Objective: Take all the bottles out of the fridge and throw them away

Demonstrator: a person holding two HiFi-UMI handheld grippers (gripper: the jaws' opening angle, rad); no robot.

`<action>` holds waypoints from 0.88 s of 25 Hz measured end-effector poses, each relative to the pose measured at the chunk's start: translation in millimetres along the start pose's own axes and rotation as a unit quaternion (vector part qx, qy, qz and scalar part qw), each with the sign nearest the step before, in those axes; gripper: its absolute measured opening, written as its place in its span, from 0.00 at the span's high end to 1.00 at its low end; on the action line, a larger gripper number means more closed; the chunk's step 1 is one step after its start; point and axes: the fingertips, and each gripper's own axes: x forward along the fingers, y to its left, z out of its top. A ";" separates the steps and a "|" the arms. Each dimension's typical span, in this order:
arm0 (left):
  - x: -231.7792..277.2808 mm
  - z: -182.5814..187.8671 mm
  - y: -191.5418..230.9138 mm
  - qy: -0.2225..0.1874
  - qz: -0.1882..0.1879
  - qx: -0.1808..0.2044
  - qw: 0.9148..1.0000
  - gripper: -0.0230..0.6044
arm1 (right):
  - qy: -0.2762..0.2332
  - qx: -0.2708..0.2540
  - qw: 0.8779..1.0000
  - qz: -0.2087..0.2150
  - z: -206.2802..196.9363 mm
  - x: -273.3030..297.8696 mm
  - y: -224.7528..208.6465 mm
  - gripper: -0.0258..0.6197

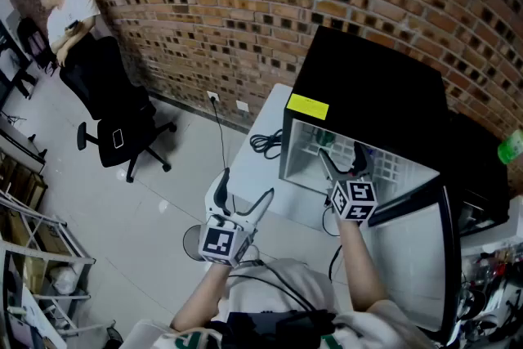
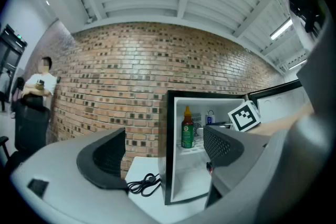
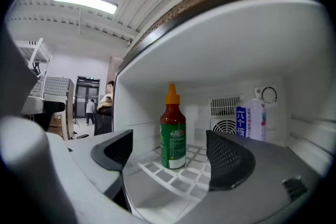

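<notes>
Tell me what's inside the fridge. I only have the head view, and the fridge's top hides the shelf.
Observer: A sauce bottle with an orange cap and a green label stands upright on the wire shelf.
Operator: Has the right gripper got it?
Observer: No. The right gripper has its jaws wide apart, with the bottle ahead of them, untouched.
Operator: Anything else in there?
Observer: A white bottle with a blue label stands at the back right, beside the fan grille.
</notes>
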 end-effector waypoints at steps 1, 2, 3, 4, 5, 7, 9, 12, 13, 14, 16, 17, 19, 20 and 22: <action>-4.2 0.6 3.2 0.001 0.003 0.000 1.000 0.26 | 0.001 -0.003 1.000 -0.002 1.9 7.1 -3.1 0.25; -8.5 0.9 6.4 0.001 0.006 -0.001 1.000 0.26 | 0.002 -0.005 1.000 -0.003 3.7 14.2 -5.8 0.25; -13.0 -0.1 9.8 0.002 0.009 0.001 1.000 0.26 | 0.003 -0.006 1.000 -0.002 5.5 21.1 -7.8 0.25; -18.0 -3.3 13.6 0.005 0.010 0.008 1.000 0.26 | 0.003 -0.006 1.000 0.000 7.1 27.9 -8.8 0.26; -22.9 -7.6 17.7 0.008 0.011 0.019 1.000 0.26 | 0.003 -0.005 1.000 0.003 8.0 34.8 -9.3 0.26; -31.0 -9.8 24.7 0.010 0.018 0.029 0.999 0.26 | 0.005 -0.007 1.000 0.012 6.9 48.8 -9.8 0.28; -36.1 -3.6 29.5 0.006 0.032 0.016 0.999 0.26 | 0.013 -0.011 1.000 0.019 7.6 60.2 -6.7 0.30; -40.5 1.1 34.7 0.002 0.042 0.005 0.999 0.26 | 0.020 -0.016 0.999 0.021 7.6 69.9 -5.9 0.32; -41.3 -0.7 35.8 0.004 0.040 0.010 0.999 0.26 | 0.019 -0.018 0.999 0.021 7.7 71.3 -6.8 0.37; -41.8 -3.5 36.4 0.005 0.036 0.015 0.999 0.26 | 0.019 -0.020 0.999 0.023 8.6 71.1 -6.5 0.45; -41.2 -7.4 34.3 0.007 0.025 0.017 1.000 0.26 | 0.025 -0.016 0.999 0.031 10.9 65.1 -1.1 0.52; -39.4 -6.8 31.2 0.006 0.020 0.011 1.000 0.26 | 0.028 -0.013 0.999 0.034 11.3 58.7 2.6 0.52; -32.5 -1.3 22.2 0.003 0.011 -0.009 1.000 0.26 | 0.025 -0.009 0.999 0.038 10.3 41.3 9.6 0.52; -28.6 -1.0 17.8 0.003 0.003 -0.013 1.000 0.26 | 0.020 -0.005 0.999 0.039 10.7 31.0 13.8 0.52; -22.4 -11.5 12.5 0.009 -0.021 -0.001 1.000 0.26 | 0.010 0.003 0.999 0.040 11.1 9.4 21.8 0.52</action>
